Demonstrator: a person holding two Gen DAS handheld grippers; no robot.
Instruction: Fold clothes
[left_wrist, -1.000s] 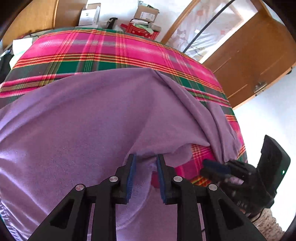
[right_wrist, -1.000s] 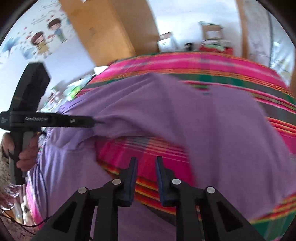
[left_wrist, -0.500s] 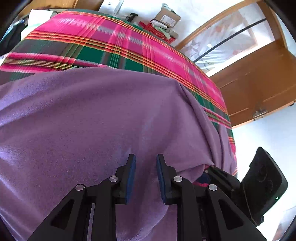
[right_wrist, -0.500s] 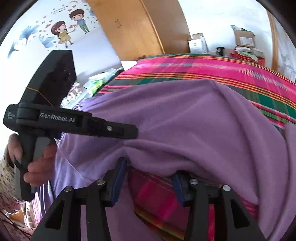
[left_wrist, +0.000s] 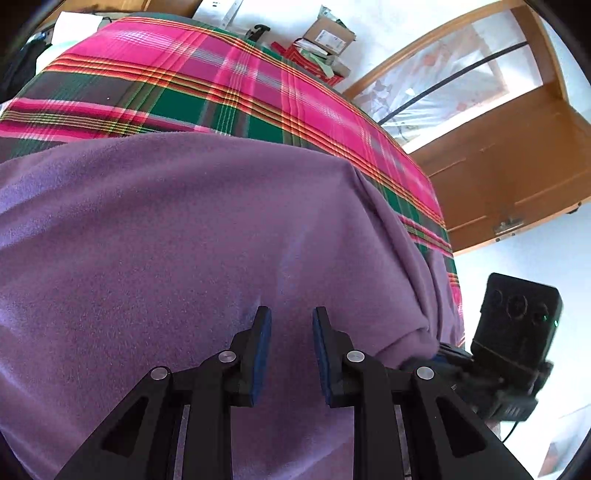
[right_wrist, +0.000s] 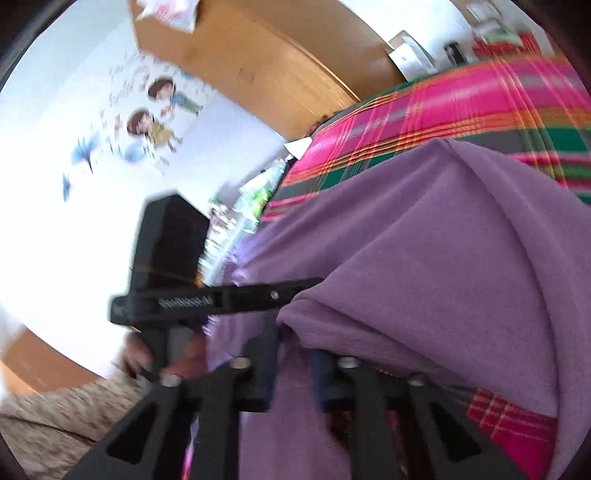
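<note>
- Left gripper (left_wrist: 291, 314): your left tongs have kept one narrow gap throughout. The purple garment (left_wrist: 221, 240) fills the space between the pads. From this view you cannot tell whether they pinch a layer or merely rest over it.
- Purple garment: it lies spread over the near half of the plaid cover (left_wrist: 184, 85). Its far edge runs across the middle and one side drapes toward the cover's right edge. The near hem is raised off the cover at the near edge, where both tools meet it.
- Right gripper (right_wrist: 293, 350): half a second ago your right jaws stood wide under the hanging hem. They have just been closing and now sit clamped on that purple fold, which drops between the pads.
- Meaning for the task: with the near hem apparently secured at the right, you are probably set to carry that edge over toward the far side for a fold. No fold is yet laid.
- Hidden, left wrist view: the right tool's fingers vanish beneath the cloth at the lower right. Only its camera housing shows, in front of the wooden door (left_wrist: 517, 166).
- Hidden, right wrist view: the whole frame is motion-blurred. The left tool's tip disappears under the hem, and the hand (right_wrist: 184, 354) on its handle is mostly covered.
- Cut off: the garment's kind, sleeves and collar cannot be made out.
</note>
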